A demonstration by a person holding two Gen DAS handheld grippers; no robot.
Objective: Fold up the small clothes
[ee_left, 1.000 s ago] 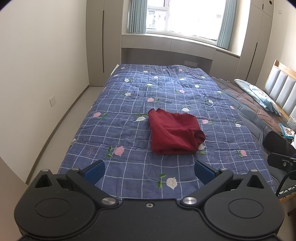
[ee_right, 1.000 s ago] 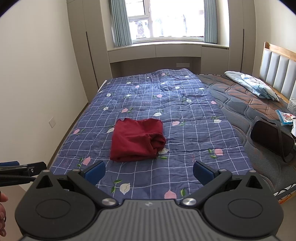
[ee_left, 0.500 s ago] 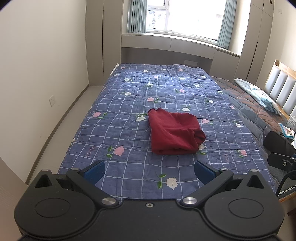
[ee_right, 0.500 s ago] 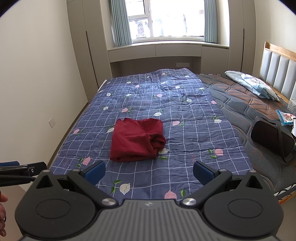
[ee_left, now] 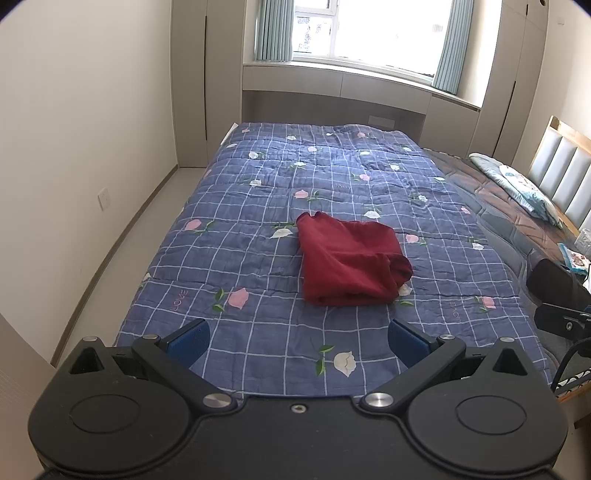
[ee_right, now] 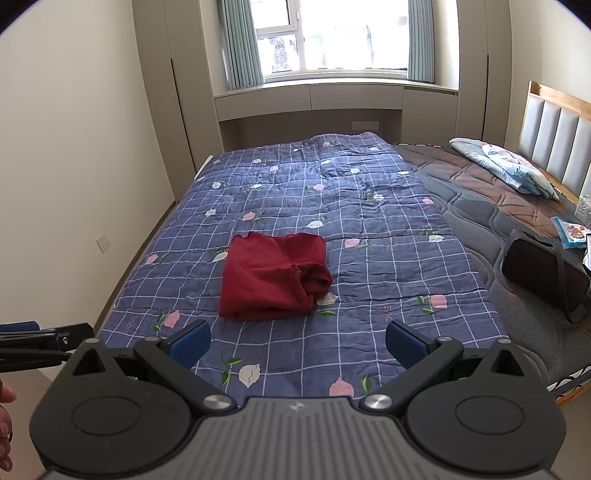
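Note:
A dark red garment [ee_left: 351, 260] lies folded into a thick rectangle on the blue checked quilt [ee_left: 258, 206], with a rolled bulge at its right end. In the right wrist view the same garment [ee_right: 275, 275] sits left of centre. My left gripper [ee_left: 299, 338] is open above the quilt's near edge, well short of the cloth, with nothing between its blue pads [ee_left: 190, 338]. My right gripper [ee_right: 297, 339] is also open and empty, held back from the garment. The left gripper's tip [ee_right: 48, 338] shows at the right wrist view's left edge.
Right of the quilt [ee_right: 388, 258] lies bare brown mattress [ee_right: 491, 184] with a pillow [ee_right: 506, 166] by the headboard [ee_right: 554, 125]. A dark bag [ee_right: 543, 273] rests at the mattress edge. A wall [ee_left: 74, 147] and strip of floor run along the left; a window [ee_left: 369, 29] is at the far end.

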